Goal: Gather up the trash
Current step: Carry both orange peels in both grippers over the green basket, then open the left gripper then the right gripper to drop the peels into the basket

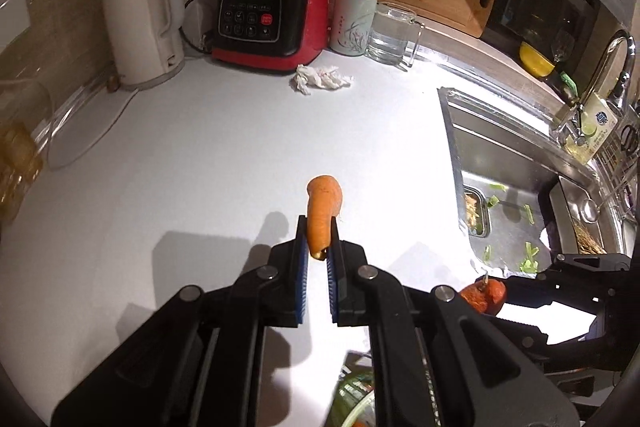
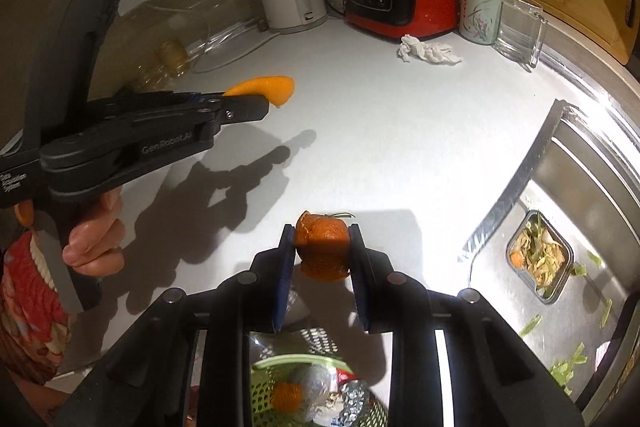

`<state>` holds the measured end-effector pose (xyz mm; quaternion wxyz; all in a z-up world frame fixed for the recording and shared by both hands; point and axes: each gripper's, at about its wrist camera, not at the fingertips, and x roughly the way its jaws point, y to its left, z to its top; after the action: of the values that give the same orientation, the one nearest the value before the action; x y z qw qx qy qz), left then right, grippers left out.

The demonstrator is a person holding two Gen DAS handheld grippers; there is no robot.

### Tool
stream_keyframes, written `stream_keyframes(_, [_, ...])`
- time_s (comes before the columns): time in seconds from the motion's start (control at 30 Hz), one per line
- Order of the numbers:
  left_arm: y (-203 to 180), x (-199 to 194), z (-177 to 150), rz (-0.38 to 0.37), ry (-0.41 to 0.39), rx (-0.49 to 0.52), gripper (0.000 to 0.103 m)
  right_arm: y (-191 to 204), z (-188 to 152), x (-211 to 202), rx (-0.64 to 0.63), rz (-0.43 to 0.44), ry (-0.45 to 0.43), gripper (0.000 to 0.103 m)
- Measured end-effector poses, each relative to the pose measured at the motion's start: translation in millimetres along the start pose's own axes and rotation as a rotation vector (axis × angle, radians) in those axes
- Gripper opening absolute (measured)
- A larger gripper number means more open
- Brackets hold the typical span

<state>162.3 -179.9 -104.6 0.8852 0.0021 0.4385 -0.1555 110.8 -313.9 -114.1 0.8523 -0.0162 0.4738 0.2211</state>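
Kitchen corner, seen from two wrist cams. Left tool [image 1: 319, 239] pinches a carrot piece [image 1: 323, 211] by its thin end; most of the piece sticks out past the pads, held in the air over the white surface [image 1: 224, 155]. Right tool [image 2: 322, 247] pinches an orange peel chunk [image 2: 323, 247] between its blue pads, also held above the surface. Below both tools, at the near edge, sits a green mesh bin [image 2: 280, 387] w/ foil and peel scraps already inside.

Risks: the carrot grip is shallow and off-centre, so a quick swing or wrist roll could let the heavy free end pivot or slip out, landing on the surface or floor instead of the bin. The peel chunk looks soft; it could squash and slide loose. The two tools are near each other, so both heading for the same bin could make them knock together.

Room: centre of the surface is open. The steel sink [image 2: 592, 163] edge lies to the right, w/ veg scraps and a small scrap container [image 2: 538, 261] inside. At the back stand a white kettle [image 1: 144, 15], red blender [image 1: 272, 15], ceramic cup [image 1: 352, 23] and glass mug [image 1: 394, 35]; a crumpled tissue [image 1: 320, 78], uncollected trash, lies just in front of the blender.
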Motion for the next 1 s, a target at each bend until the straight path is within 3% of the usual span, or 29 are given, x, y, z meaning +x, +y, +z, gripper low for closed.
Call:
stream_keyframes(0.3, [-78,-77,-105,0.042,0.045,-0.078,0.008,-7,-103,-65,0.005,0.027,0.035,0.028])
stream_keyframes(0.53, [-123,-102,-168,0.058,0.096,-0.082,0.008,-6,-163,-95,-0.013,0.041,0.059,0.028])
stream_keyframes(0.73, [-143,-107,-203,0.063,0.124,-0.087,0.008,-6,-183,-112,-0.029,0.030,0.061,0.028])
stream_keyframes(1.0, [-144,-102,-217,0.057,0.140,-0.122,0.009,-4,-193,-122,-0.051,0.019,0.061,0.029])
